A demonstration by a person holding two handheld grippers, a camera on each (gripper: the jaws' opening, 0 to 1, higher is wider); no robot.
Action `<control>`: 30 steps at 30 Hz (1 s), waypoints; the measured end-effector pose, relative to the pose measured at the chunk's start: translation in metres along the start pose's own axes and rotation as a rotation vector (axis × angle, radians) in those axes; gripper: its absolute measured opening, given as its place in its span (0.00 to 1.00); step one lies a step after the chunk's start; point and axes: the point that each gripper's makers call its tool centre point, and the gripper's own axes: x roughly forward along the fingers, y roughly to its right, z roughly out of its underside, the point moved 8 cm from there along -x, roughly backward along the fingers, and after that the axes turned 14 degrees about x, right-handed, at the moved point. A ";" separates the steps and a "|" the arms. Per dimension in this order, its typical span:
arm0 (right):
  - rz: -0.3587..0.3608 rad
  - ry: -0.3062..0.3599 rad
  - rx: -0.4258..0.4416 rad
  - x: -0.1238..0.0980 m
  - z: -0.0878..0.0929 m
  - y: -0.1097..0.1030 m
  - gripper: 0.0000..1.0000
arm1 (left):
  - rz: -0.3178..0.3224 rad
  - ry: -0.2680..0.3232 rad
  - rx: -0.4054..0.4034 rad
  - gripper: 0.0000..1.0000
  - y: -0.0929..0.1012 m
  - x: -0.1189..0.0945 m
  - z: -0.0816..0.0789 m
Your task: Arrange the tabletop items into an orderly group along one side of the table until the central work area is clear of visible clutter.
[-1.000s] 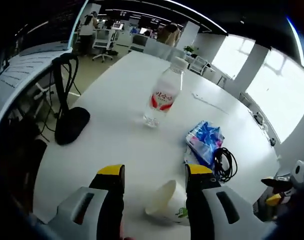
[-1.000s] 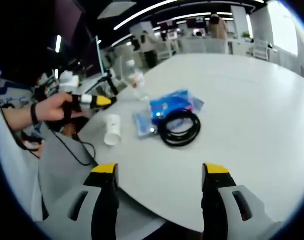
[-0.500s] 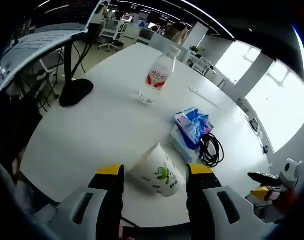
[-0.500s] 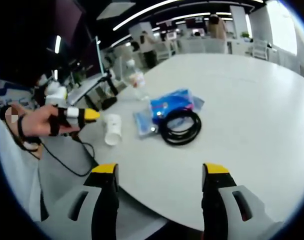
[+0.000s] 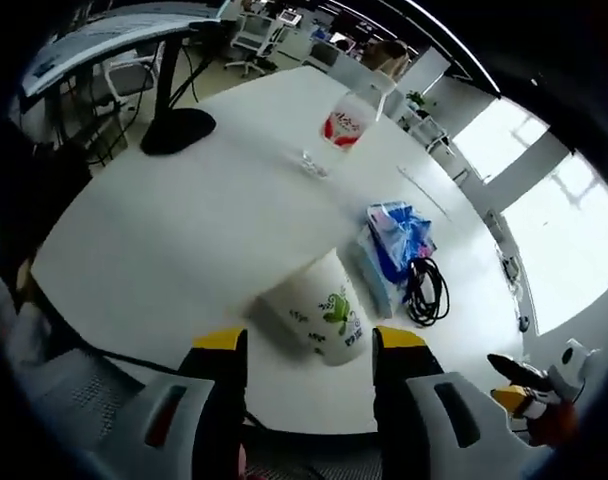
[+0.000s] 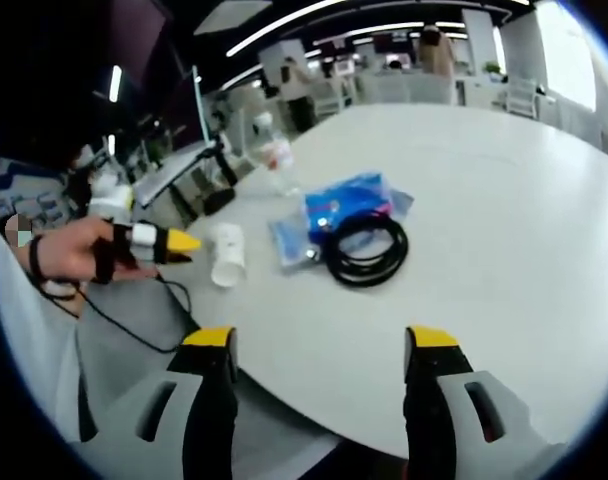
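Cup: white paper cup with green print (image 5: 314, 320) lies tipped on the white bench (image 5: 174, 220); likely light, crushable.
Hold: gently across its wall.
Left tool (image 5: 309, 345): jaws apart, empty.
Right tool (image 6: 321, 345): jaws apart, empty.

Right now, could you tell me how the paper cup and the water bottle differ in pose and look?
The paper cup lies tipped on its side at the table's near edge; the water bottle stands upright farther in. The cup is opaque white with a green print; the bottle is clear with a red label. Both rest on the white table.
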 end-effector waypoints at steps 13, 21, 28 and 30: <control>0.022 0.009 -0.001 -0.004 -0.001 0.003 0.67 | 0.024 -0.004 -0.055 0.50 0.009 0.015 -0.003; 0.019 0.002 -0.006 -0.002 0.000 0.004 0.67 | 0.044 -0.015 -0.089 0.52 0.010 0.024 0.003; 0.010 0.019 -0.020 -0.004 -0.006 0.003 0.68 | 0.042 -0.027 -0.100 0.54 0.010 0.026 0.006; 0.013 0.024 -0.015 -0.005 -0.006 0.004 0.68 | 0.042 -0.032 -0.114 0.55 0.009 0.026 0.006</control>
